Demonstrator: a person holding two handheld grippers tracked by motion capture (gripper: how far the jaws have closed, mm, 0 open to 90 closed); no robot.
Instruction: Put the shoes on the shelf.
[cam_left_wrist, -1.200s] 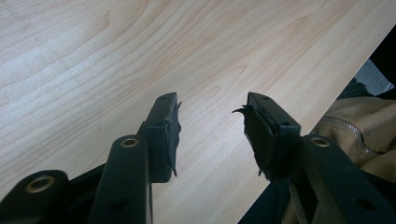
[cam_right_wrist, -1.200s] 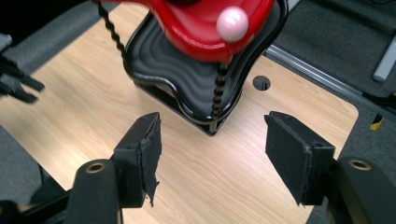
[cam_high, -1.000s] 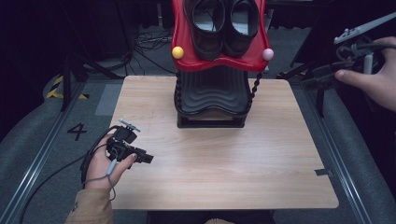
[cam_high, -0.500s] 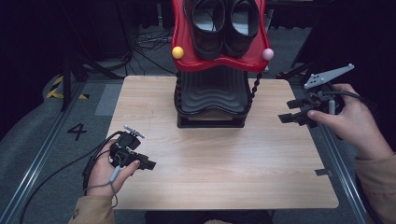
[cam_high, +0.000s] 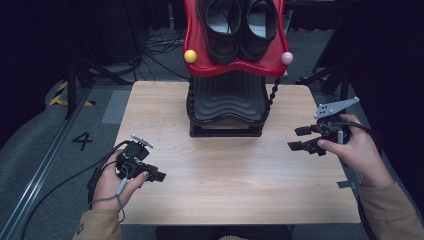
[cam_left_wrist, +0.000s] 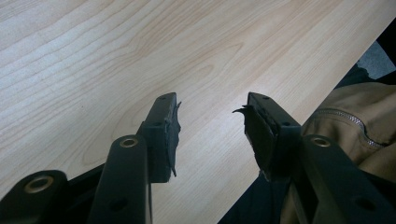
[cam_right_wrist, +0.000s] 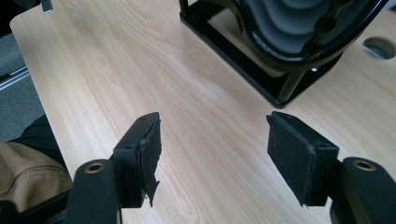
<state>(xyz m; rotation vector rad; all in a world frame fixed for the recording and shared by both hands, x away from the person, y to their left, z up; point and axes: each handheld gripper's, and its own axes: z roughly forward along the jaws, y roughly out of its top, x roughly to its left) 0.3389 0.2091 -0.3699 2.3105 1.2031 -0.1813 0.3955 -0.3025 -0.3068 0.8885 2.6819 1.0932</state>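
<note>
The right hand-held gripper (cam_high: 304, 138) has come down over the tabletop (cam_high: 235, 170), both hand-held grippers gaping empty, nothing yet handled.

A single digit "4" (cam_high: 82, 141) is marked in dark paint on the grey floor (cam_high: 45, 150), at about nine o'clock from the wooden table (cam_high: 240, 175) in the high view. Nothing else legible appears on any surface in the three views.

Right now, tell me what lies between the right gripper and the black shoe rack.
Nothing: bare wooden table separates the right gripper from the shoe rack, as the high view and right gripper view show.
</note>
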